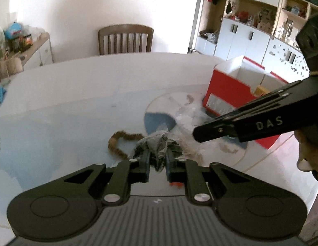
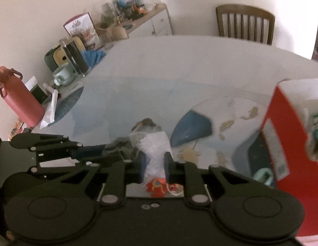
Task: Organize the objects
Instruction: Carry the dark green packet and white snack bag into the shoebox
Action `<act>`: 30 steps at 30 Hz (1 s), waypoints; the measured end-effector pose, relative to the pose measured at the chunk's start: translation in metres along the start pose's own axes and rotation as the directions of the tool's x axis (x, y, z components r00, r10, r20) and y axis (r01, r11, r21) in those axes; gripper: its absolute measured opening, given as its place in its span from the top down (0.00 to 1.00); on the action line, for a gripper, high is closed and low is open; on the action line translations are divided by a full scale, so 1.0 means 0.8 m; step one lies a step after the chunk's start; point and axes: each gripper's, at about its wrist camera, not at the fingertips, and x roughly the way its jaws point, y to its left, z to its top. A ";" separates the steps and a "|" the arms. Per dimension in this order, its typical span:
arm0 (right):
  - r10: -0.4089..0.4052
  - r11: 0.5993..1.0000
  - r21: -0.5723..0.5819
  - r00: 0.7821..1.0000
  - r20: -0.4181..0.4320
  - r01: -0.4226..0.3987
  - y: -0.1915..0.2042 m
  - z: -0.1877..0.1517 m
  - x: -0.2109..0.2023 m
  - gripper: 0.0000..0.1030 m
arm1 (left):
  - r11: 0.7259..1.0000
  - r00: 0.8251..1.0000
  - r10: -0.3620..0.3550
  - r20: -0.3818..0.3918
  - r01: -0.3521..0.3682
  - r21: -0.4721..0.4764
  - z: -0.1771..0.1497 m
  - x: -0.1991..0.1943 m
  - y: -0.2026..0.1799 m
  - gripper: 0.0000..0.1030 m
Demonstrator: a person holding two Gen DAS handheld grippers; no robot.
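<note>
Crinkled clear plastic marks both catches. The left gripper (image 1: 157, 160) is clenched on a small transparent bag of dark, leafy-looking contents (image 1: 159, 145), its blue-padded fingers (image 1: 146, 162) pinching the bag's near end just above the pale round table (image 1: 76, 94). A brown fuzzy loop, like a hair scrunchie (image 1: 122, 143), lies on the table just left of that bag and touches its edge.

The right gripper (image 2: 154, 162) is clenched on a white, bubbly-looking clear plastic packet (image 2: 154, 151), which sticks out forward between its blue fingers (image 2: 142, 164). A red and orange patterned piece (image 2: 159, 185) shows at the packet's near end, down by the gripper's body. In the left wrist view the right gripper (image 1: 202, 133) reaches in from the right side, above the table; from that angle I cannot tell how its fingers stand.

An open red cardboard box with a white inside (image 1: 230, 90) stands on the table to the right, near both grippers, on a round clear mat printed with blue shapes and tan fish (image 2: 224, 123). Some items lie inside the box, too blurred to name.

At the table's left edge stand a pink bottle with a handle (image 2: 19, 100), a pale green mug (image 2: 63, 74) and a dark glass jar (image 2: 75, 57). A brown wooden chair with a slatted back (image 1: 125, 39) is pushed in at the far side.
</note>
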 end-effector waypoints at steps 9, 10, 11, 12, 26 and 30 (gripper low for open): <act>-0.109 0.993 -0.028 0.991 0.080 0.111 -0.028 0.001 -0.079 0.84 | 1.000 0.997 -0.025 0.067 0.024 0.017 0.060 -0.019 -0.052 0.86; -0.124 0.991 -0.029 0.988 0.093 0.127 -0.033 0.001 -0.088 0.84 | 0.999 0.997 -0.029 0.078 0.027 0.025 0.067 -0.019 -0.061 0.86; -0.133 0.990 -0.027 0.986 0.102 0.136 -0.039 0.001 -0.095 0.84 | 0.999 0.996 -0.034 0.087 0.031 0.032 0.074 -0.019 -0.070 0.86; -0.141 0.989 -0.025 0.984 0.110 0.145 -0.045 0.001 -0.102 0.84 | 0.999 0.995 -0.038 0.094 0.034 0.041 0.080 -0.019 -0.079 0.86; -0.185 0.982 -0.009 0.966 0.181 0.189 -0.157 -0.016 -0.178 0.84 | 0.993 0.992 -0.064 0.108 0.053 0.101 0.148 0.035 -0.222 0.86; -0.193 0.980 -0.005 0.964 0.182 0.197 -0.194 -0.019 -0.185 0.84 | 0.993 0.994 -0.049 0.095 0.039 0.111 0.161 0.060 -0.254 0.86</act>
